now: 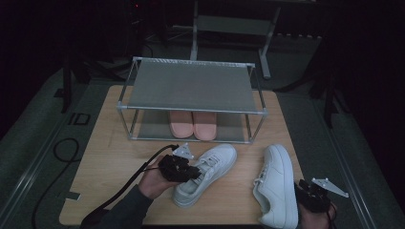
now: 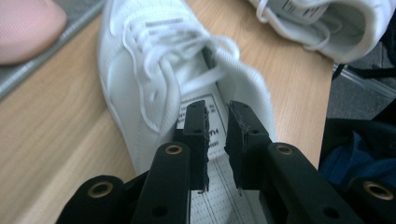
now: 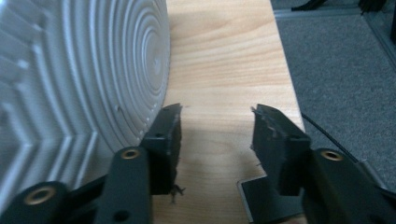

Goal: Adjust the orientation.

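**Grabbing the Shoes for the Rack**

Left gripper (image 2: 215, 140) over the heel of the near shoe (image 1: 205, 174), mid-table: jaws nearly shut, nothing pinched yet. Lower onto the heel rim, then squeeze. Right gripper (image 3: 215, 135) half open, empty, sole of the other shoe (image 3: 79, 79) at its 10 o'clock. Rack (image 1: 191, 86) at 12 o'clock.

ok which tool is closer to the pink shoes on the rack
The left tool. It sits at the heel of the white sneaker just in front of the pink shoes; the right tool is far off at the table's near right corner.
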Available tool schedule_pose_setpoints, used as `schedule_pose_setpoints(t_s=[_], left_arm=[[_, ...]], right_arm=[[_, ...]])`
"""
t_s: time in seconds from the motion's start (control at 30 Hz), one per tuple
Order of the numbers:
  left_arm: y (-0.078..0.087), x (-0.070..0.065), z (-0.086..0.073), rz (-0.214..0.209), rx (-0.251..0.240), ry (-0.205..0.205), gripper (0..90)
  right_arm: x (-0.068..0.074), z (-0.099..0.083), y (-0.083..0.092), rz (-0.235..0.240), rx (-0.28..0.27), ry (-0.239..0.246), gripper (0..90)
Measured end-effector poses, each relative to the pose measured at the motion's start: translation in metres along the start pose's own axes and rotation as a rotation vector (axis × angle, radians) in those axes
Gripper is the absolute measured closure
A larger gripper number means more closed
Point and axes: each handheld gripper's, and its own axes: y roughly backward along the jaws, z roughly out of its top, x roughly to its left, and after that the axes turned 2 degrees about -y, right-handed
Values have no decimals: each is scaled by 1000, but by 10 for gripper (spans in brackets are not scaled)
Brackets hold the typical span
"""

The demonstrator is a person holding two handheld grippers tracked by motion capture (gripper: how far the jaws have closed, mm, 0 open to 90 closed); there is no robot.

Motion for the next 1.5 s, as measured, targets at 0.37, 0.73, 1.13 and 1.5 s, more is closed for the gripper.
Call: schedule_pose_setpoints(t_s=[0.37, 0.73, 1.13, 1.5], left_arm=[[-9, 0, -2, 65, 25, -21, 883], [-4, 12, -2, 139, 41, -8, 894], [-2, 17, -5, 135, 35, 9, 874], [-3, 18, -4, 123, 38, 9, 860]], right_arm=[[18, 20, 29, 51, -96, 52, 793], [39, 36, 53, 80, -158, 148, 856], [48, 36, 50, 114, -122, 205, 899], [41, 35, 52, 62, -126, 201, 900]])
